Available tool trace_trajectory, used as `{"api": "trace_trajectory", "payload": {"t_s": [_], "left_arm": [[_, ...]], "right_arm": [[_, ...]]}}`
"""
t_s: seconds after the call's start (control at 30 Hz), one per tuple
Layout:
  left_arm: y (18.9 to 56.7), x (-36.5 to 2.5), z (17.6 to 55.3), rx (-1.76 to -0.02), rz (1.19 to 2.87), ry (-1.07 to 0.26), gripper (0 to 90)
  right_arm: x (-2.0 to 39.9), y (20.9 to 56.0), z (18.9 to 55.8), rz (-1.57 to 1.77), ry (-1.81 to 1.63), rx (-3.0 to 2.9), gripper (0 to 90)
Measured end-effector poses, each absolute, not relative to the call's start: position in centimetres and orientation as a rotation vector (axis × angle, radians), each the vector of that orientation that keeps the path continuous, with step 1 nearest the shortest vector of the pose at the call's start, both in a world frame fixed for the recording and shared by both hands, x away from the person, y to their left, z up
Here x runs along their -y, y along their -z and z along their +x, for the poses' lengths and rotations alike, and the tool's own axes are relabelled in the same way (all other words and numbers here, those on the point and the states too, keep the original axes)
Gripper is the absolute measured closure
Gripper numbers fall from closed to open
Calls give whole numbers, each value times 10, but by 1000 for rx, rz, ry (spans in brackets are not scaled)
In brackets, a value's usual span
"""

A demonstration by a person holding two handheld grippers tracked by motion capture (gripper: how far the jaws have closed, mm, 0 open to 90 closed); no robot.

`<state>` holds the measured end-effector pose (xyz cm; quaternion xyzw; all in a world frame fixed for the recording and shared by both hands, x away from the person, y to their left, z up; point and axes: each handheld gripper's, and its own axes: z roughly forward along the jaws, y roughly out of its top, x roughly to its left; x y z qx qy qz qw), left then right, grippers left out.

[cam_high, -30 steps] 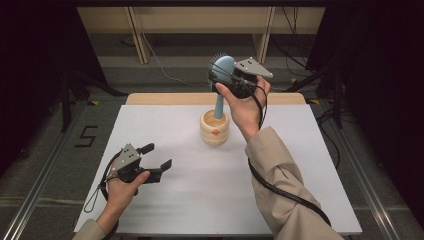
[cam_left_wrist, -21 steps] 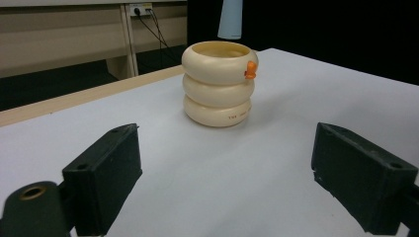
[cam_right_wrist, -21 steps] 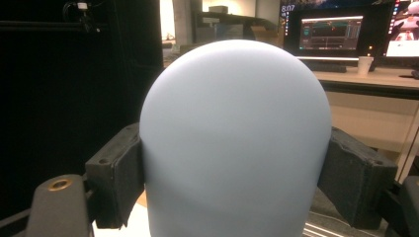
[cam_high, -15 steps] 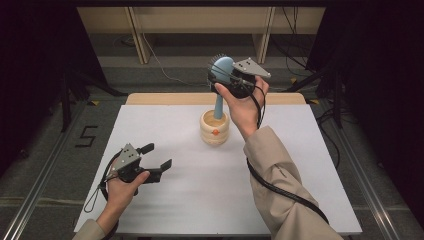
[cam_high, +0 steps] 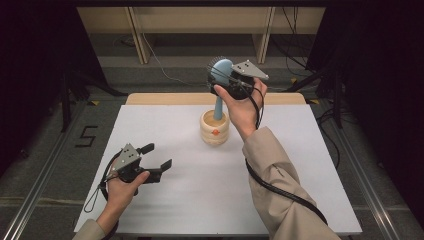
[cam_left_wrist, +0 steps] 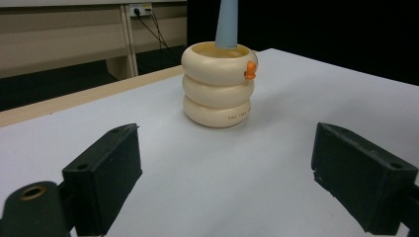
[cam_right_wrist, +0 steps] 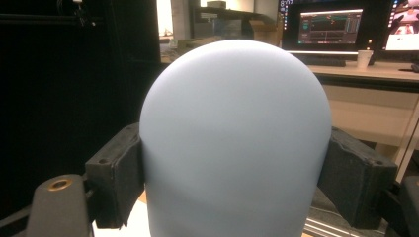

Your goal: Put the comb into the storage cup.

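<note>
Looking down from the high view, you have the white rectangular tabletop (cam_high: 190,200) with wide bare room around your left gripper (cam_high: 159,156), which hovers near the front left edge, jaws apart and empty. Your right gripper (cam_high: 223,80) is clamped on the head of the pale blue plastic hairbrush (cam_high: 220,70), whose handle stands in the cream ribbed ring-shaped holder (cam_high: 215,129) near the far edge.

In the left gripper view, the holder (cam_left_wrist: 218,89) sits well ahead of the open jaws, the blue handle (cam_left_wrist: 227,24) rising from it; an orange tab and small unreadable print mark its side.

In the right gripper view, both pads (cam_right_wrist: 116,173) press the brush's rounded back (cam_right_wrist: 236,138).
</note>
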<state>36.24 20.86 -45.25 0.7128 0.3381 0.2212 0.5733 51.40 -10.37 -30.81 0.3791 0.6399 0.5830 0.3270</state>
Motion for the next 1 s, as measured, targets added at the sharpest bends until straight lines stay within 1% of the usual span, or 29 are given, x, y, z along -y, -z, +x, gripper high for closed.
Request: {"api": "trace_trajectory", "payload": {"t_s": [1.0], "left_arm": [[452,-209,363,-791,1671,-518,113]], "right_arm": [[99,321,520,1002,-1513,-1697,202]]}}
